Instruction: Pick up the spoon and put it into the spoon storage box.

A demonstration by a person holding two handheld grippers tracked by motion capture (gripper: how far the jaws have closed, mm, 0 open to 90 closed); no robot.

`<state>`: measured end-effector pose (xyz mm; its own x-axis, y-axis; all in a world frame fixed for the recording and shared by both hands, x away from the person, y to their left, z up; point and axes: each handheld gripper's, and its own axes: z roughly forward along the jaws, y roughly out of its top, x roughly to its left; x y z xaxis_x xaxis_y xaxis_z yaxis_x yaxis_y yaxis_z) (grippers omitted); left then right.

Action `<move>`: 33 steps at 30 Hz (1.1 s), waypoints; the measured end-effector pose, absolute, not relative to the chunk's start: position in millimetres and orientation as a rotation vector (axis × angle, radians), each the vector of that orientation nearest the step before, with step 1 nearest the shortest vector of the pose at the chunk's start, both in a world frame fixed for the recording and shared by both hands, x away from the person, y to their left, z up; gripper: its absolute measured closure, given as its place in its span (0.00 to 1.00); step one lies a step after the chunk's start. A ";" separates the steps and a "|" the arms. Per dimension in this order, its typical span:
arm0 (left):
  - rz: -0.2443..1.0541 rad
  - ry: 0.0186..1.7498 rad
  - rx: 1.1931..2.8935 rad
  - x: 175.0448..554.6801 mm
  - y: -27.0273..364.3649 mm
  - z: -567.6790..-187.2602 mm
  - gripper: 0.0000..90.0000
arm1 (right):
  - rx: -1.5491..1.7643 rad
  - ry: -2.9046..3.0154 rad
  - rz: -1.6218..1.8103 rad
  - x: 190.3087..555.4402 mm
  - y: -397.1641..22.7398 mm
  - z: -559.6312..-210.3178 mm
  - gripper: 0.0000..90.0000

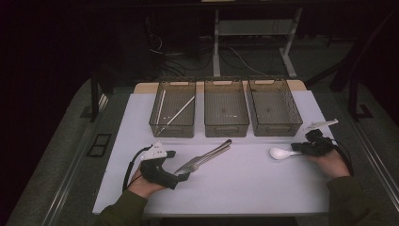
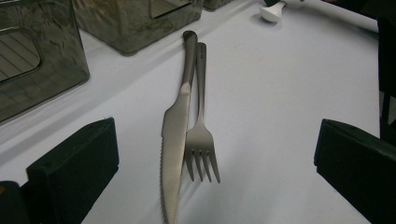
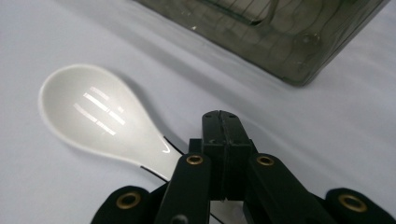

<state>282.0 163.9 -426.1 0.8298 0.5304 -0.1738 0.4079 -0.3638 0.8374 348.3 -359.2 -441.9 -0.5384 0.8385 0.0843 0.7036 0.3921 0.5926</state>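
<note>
The right gripper (image 3: 219, 154) clamped the glossy white spoon (image 3: 100, 114) by its handle. The left gripper (image 2: 210, 163) gaped around a serrated steel knife (image 2: 175, 140) and fork (image 2: 201, 135).

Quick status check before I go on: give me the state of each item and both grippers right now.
Left gripper: open, jaws either side of the knife and fork.
Right gripper: shut on the white spoon's handle.
Knife: flat on the table, beside the fork.
Fork: flat on the table.
White spoon: bowl up, low over the table.
Left bin: holds chopsticks.
Middle bin: empty.
Right bin: empty.
</note>
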 end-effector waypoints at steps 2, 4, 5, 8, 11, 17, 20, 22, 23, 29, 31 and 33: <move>0.152 0.694 2.002 282.0 164.1 -426.1 0.00 | 1.367 2.435 0.861 344.8 -359.0 -441.4 0.99; 0.154 0.695 2.000 281.9 164.2 -426.0 0.00 | 1.366 2.445 0.862 341.8 -358.3 -441.1 0.99; 0.153 0.695 2.000 282.0 164.3 -426.0 0.00 | 1.364 2.449 0.859 340.4 -357.8 -441.0 0.99; 0.152 0.694 1.998 281.9 164.2 -426.0 0.00 | 1.353 2.455 0.854 337.5 -356.6 -440.6 0.99; 0.152 0.692 2.002 281.8 164.1 -426.0 0.00 | 1.360 2.442 0.892 337.0 -358.5 -437.9 0.98; 0.151 0.692 2.003 281.9 163.8 -426.2 0.00 | 1.321 2.421 1.033 330.0 -357.6 -425.5 0.81; 0.152 0.690 2.006 281.5 163.5 -426.1 0.00 | 1.304 2.440 1.068 329.0 -352.8 -424.9 0.74; 0.153 0.691 2.006 281.6 163.6 -426.1 0.00 | 1.297 2.452 1.079 329.7 -350.0 -426.2 0.71; 0.152 0.691 2.006 281.7 163.6 -426.1 0.00 | 1.294 2.457 1.071 330.2 -348.9 -427.0 0.71; 0.151 0.689 2.007 281.8 163.2 -426.6 0.00 | 1.288 2.494 1.054 331.5 -345.2 -432.1 0.71; 0.151 0.689 2.007 281.8 163.2 -426.5 0.00 | 1.292 2.497 1.055 331.7 -344.6 -433.3 0.71; 0.150 0.690 2.009 281.8 163.2 -426.5 0.00 | 1.287 2.504 1.051 332.1 -344.2 -434.3 0.71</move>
